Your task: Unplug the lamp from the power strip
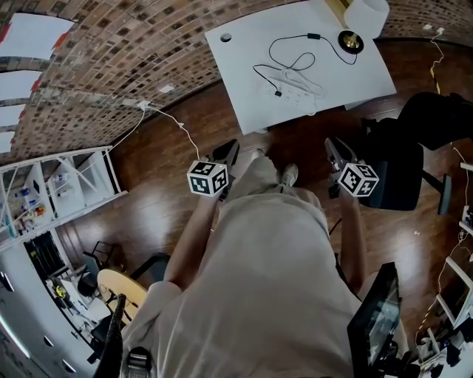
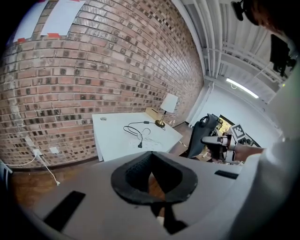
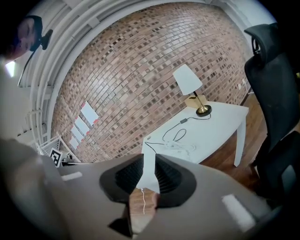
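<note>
Head view
Table (image 1: 236, 66): white, standing against the brick wall (image 1: 111, 59), well apart from both grippers.
Lamp (image 1: 364, 16): on the table's far right corner.
Cord (image 1: 284, 44): black, looping from the lamp's base across the middle of the table.
Power strip (image 1: 294, 92): white, near the table's near edge. The cord's dark plug is at its left end, but it is too small to tell whether it is seated.
Left gripper (image 1: 228, 153): held over the wooden floor (image 1: 162, 199), short of the table.
Right gripper (image 1: 331, 150): also over the floor, beside a black chair (image 1: 399, 162).

Left gripper view
Left gripper (image 2: 151, 154): clenched, the pad tips meeting with nothing between them.
Table (image 2: 112, 140): ahead, with the lamp (image 2: 168, 105) at its far corner and the cord (image 2: 133, 127) mid-surface.
Right gripper (image 2: 208, 140): visible at the right, in front of the chair (image 2: 201, 133).

Right gripper view
Right gripper (image 3: 149, 159): released, the pads a narrow slit apart and gripping nothing.
Table (image 3: 220, 126): ahead, carrying the lamp (image 3: 190, 82) at its right end.
Cord (image 3: 176, 136): runs to the power strip (image 3: 180, 147) toward the near edge.
Chair (image 3: 274, 93): at the right, beside the table.
</note>
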A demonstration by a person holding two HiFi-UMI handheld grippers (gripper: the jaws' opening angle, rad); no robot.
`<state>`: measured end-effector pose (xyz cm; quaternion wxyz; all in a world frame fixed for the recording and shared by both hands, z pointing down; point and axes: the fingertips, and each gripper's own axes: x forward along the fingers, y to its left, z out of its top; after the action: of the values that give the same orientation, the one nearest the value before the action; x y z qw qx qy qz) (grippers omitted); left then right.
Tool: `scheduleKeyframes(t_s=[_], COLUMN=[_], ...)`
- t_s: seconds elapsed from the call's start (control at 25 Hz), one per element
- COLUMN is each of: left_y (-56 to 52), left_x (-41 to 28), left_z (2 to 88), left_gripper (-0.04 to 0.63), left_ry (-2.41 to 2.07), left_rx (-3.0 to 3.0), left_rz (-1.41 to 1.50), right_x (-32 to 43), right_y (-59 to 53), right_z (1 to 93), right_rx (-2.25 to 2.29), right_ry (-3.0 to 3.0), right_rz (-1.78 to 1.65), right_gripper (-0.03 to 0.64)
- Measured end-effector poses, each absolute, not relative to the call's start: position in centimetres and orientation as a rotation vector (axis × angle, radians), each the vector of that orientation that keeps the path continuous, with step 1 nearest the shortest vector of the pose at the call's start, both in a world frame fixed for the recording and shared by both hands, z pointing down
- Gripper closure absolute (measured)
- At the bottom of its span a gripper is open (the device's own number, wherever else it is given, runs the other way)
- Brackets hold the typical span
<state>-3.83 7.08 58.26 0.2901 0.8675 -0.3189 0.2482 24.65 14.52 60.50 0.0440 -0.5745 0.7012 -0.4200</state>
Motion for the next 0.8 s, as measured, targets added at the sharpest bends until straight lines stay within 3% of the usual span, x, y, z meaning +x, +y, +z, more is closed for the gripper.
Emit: scheduleKeyframes(t_s=[0.8], left_y=[-4.4], left_x=[-2.9], left_z=[59.8], left_gripper=[0.591], left_ry=[-0.639], left_rx=[2.353], left_rz=[0.647], right_x=[19.6], right_y=[4.4], right_z=[62.3], right_rx=[-1.879], right_ry=[2.284], right_rz=[-1.239], right_gripper=[0.551])
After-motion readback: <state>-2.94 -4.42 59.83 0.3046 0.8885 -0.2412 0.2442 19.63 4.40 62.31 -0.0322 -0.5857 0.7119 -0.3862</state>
